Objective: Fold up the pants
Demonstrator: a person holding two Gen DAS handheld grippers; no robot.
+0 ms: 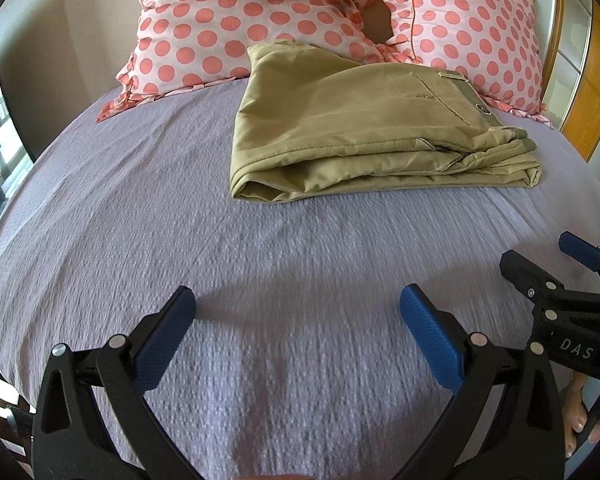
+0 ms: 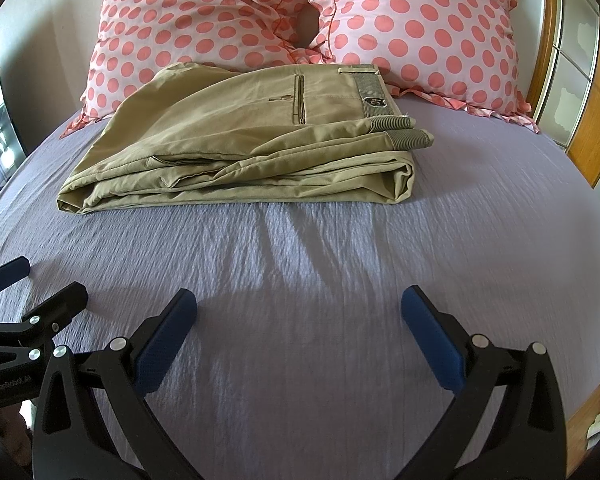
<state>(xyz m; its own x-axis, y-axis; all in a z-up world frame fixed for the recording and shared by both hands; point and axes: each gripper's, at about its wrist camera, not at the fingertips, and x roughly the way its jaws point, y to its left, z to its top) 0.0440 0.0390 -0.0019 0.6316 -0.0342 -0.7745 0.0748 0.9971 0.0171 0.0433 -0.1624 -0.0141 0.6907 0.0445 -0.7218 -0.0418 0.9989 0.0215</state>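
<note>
Both tongs stand wide apart and hold nothing. Left tongs (image 1: 298, 320) hover low over the lilac bedsheet (image 1: 140, 220), and right tongs (image 2: 299, 320) hover over the same sheet just beside them, on their right. Khaki pants (image 2: 236, 140) lie folded in a flat stack on the bed, well apart from both tongs, with the waistband turned to the right. Behind the pants, two pillows (image 2: 420, 28) with pink dots lean at the head of the bed, touching the stack's far edge.
</note>
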